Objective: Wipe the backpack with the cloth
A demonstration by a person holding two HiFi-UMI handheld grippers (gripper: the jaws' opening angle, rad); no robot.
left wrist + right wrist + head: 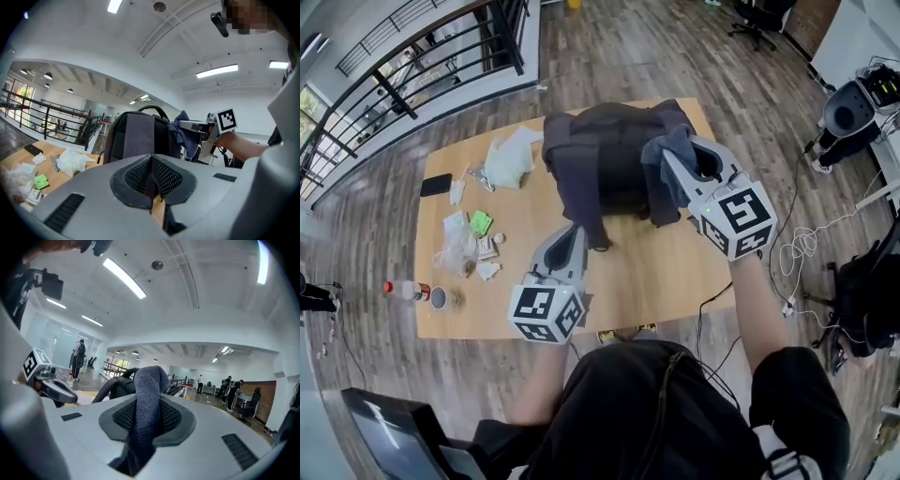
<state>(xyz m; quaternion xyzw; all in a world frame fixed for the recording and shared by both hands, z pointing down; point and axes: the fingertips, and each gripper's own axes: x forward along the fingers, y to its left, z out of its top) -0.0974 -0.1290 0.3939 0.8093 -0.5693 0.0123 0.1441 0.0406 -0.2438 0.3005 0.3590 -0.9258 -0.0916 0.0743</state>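
A dark backpack stands upright on the middle of the far side of a wooden table, carry handle on top. A wide grey strap hangs down its front, the lower end pinched in the left gripper. A blue-grey cloth, bunched and drooping, is clamped in the right gripper and lies against the backpack's upper right side.
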